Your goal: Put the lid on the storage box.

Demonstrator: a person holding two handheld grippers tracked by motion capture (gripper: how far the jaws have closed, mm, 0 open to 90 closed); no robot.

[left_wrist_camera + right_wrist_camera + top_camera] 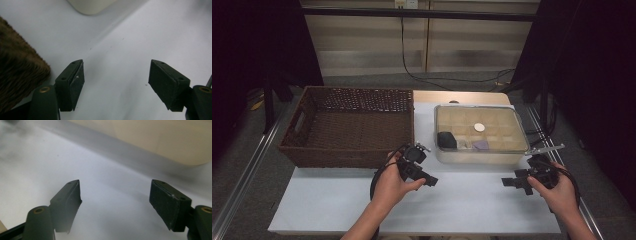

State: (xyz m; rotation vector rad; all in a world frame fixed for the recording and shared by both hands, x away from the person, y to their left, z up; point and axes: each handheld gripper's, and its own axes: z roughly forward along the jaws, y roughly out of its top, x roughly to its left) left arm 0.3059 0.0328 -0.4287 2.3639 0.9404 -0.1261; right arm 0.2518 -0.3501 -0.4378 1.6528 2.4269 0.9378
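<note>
The box (481, 134), a clear lidded tray of small compartments, sits on the white table (462, 200) to the right of the basket (349, 125), at the far side from me. Inside it I see a black lump (446, 139) at the near left, a white disc (479, 127) near the middle and a purple scrap (481, 145) by the front wall. My left gripper (430, 180) hangs just short of the box's near left corner, pointing right, jaws wide apart with only bare tabletop between them; its own view catches the basket's corner (17, 75) and the box's rounded corner (91, 6). My right gripper (510, 182) sits off the near right corner, pointing left, its jaws likewise spread and holding nothing, the box wall (162, 137) blurred beyond them. Neither touches the box.
</note>
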